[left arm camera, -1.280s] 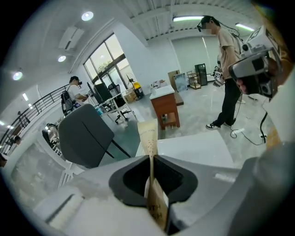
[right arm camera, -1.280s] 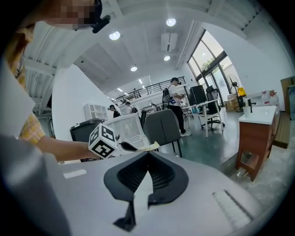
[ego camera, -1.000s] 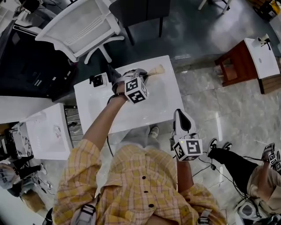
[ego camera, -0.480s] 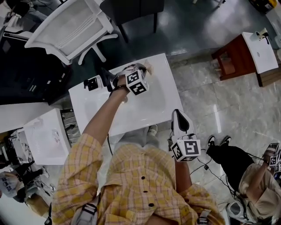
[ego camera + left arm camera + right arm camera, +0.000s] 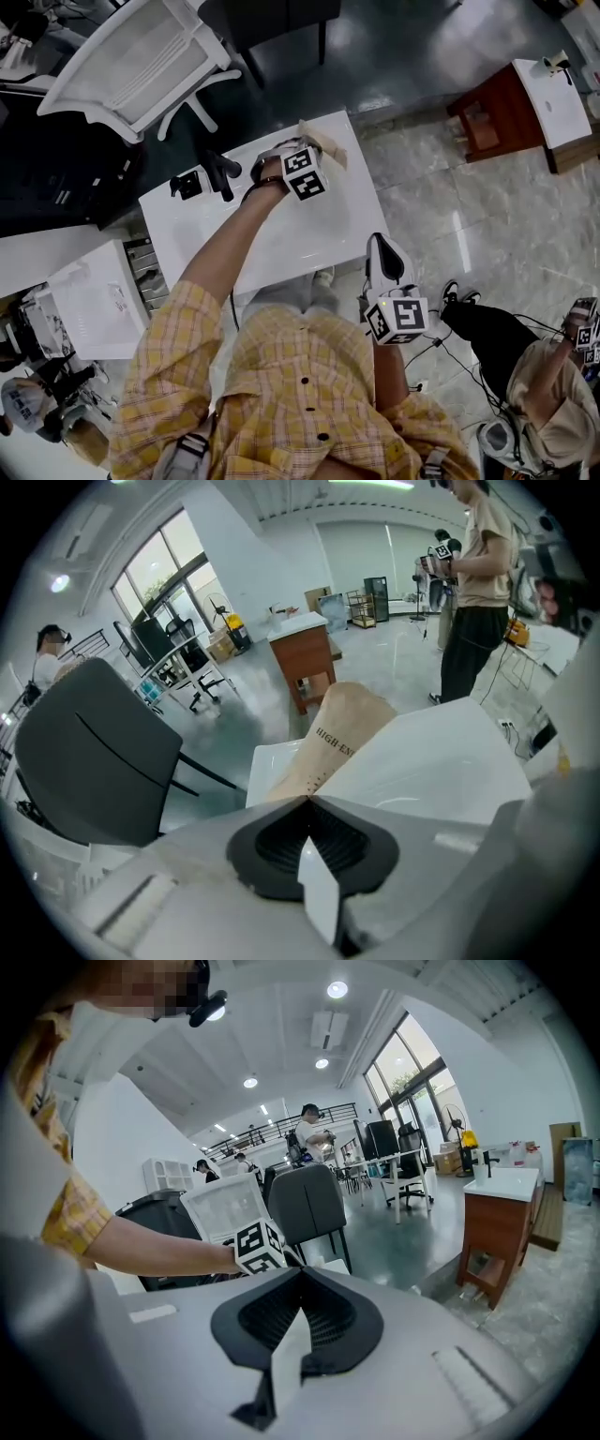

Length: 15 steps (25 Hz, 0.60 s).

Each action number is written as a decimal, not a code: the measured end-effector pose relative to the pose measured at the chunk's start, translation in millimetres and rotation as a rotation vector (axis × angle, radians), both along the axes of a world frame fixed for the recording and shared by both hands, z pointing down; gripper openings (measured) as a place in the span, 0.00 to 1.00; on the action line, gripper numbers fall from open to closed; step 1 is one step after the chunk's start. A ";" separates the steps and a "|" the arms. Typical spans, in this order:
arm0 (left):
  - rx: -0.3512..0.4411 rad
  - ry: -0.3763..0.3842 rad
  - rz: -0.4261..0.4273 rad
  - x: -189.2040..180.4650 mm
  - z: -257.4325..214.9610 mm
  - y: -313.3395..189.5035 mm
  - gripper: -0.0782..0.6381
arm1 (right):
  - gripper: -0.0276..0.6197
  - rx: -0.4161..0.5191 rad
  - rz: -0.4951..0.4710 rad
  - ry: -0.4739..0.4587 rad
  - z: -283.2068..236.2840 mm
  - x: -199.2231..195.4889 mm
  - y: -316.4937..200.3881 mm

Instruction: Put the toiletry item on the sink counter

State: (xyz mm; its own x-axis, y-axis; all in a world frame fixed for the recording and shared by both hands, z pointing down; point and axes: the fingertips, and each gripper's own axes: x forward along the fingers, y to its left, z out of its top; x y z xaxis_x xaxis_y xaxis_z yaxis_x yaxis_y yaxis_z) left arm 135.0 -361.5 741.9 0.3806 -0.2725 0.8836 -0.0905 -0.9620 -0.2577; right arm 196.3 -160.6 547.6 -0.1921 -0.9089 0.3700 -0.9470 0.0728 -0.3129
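A beige toiletry tube (image 5: 324, 142) with dark print is held over the far right corner of the white sink counter (image 5: 202, 230). My left gripper (image 5: 302, 142) is shut on its near end. In the left gripper view the tube (image 5: 339, 731) sticks out past the shut left gripper (image 5: 309, 799), with the white basin below it to the right. My right gripper (image 5: 382, 242) hangs off the counter's front right edge, close to the person's body. In its own view the right gripper (image 5: 298, 1274) is shut on nothing.
A black faucet (image 5: 221, 174) and a small black fitting (image 5: 185, 184) stand at the counter's far left. A white mesh office chair (image 5: 141, 56) is beyond the counter. A wooden vanity (image 5: 525, 112) stands far right, a white cabinet (image 5: 94, 300) left, another person (image 5: 553, 394) lower right.
The left gripper has turned with the tube, which now angles across the far right corner instead of pointing right. The right gripper has stayed where it was.
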 end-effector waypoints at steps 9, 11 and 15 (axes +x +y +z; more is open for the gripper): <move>-0.165 -0.024 -0.052 23.2 41.4 7.3 0.11 | 0.04 -0.057 0.033 0.001 16.2 9.7 6.5; -0.168 -0.028 -0.029 25.4 47.2 12.4 0.11 | 0.04 -0.064 0.040 0.002 17.8 11.8 7.3; -0.165 -0.010 -0.010 31.5 50.3 18.7 0.12 | 0.04 -0.070 0.046 0.002 20.1 13.3 7.3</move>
State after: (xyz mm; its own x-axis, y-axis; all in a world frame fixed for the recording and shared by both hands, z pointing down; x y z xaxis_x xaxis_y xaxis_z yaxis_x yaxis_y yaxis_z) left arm 166.5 -342.8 792.2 0.3696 -0.1270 0.9205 -0.0980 -0.9904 -0.0972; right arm 209.6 -153.2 567.7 -0.1497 -0.8889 0.4330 -0.9494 0.0070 -0.3139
